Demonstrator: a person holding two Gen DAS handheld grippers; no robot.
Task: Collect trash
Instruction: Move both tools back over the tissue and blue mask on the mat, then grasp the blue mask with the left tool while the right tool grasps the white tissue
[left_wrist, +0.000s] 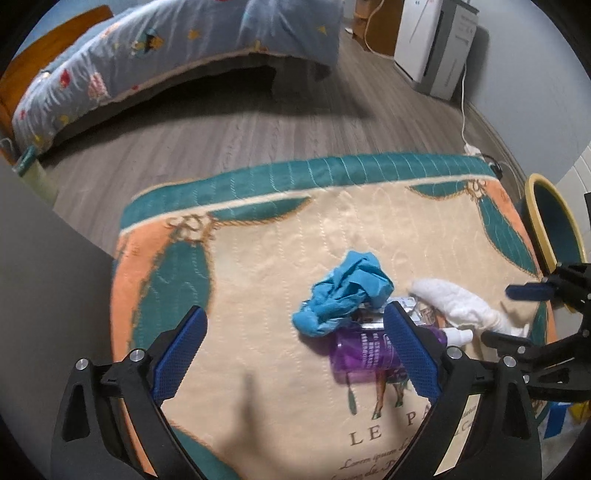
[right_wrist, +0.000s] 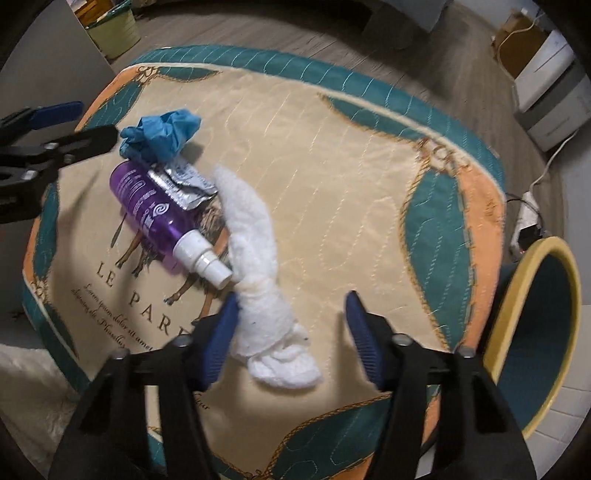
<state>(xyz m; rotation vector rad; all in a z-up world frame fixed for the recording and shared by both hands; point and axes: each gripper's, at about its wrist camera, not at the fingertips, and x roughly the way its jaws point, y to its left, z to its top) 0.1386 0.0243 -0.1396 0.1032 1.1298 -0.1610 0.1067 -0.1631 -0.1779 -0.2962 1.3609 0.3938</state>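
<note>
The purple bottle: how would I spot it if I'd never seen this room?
Find the cream and teal mat on the floor. A small pile of litter lies on it; the purple bottle is on its side there, between a crumpled blue wad and a white cloth. It alone is see-through purple with a white spray top.

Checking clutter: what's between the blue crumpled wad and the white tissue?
In the right wrist view, the crumpled silver foil wrapper and the purple spray bottle lie between the blue wad and the white tissue.
</note>
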